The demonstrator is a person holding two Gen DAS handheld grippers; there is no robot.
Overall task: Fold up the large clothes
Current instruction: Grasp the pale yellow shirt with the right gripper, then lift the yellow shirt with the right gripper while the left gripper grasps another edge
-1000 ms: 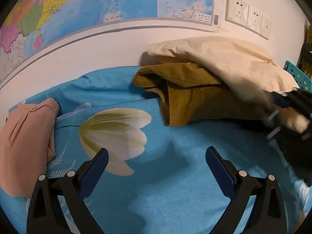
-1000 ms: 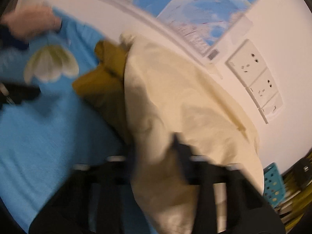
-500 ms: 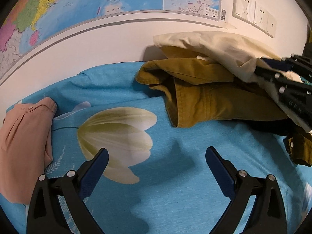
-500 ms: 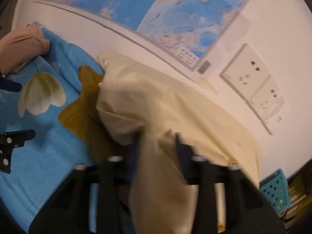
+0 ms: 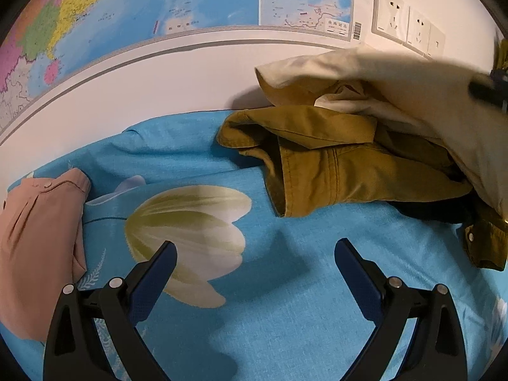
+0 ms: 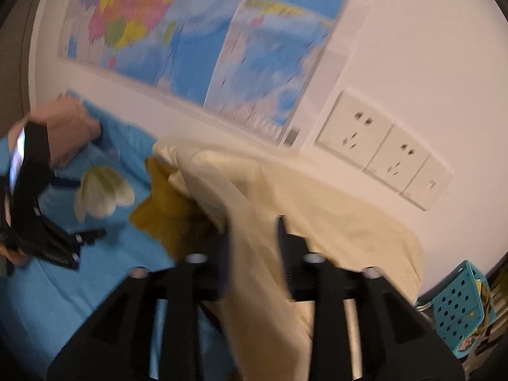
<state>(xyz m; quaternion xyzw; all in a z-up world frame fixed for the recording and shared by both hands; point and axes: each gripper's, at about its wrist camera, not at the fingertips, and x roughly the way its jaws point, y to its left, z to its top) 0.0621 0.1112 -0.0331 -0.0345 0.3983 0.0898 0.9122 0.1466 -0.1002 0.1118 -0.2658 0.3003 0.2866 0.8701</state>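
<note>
Our left tool (image 5: 254,254) hangs wide and empty over the blue bed sheet (image 5: 285,301). Our right tool (image 6: 252,238) has just been opening its jaws, cream garment (image 6: 333,222) between them; whether the pads grip, we cannot tell. At two o'clock beyond lies the mustard garment (image 5: 333,171), under the cream one.

The left tool (image 5: 254,250) is made of black plastic. It has two arms shaped like big triangles with holes cut through them. Each arm ends in a long dark blue pad (image 5: 158,273). Small round silver screws (image 5: 115,282) sit on the arms, two on each side. The right tool (image 6: 252,235) looks the same: black arms, dark pads and shiny round screws (image 6: 195,257). It shows up blurry. No sleeve can be seen.
</note>
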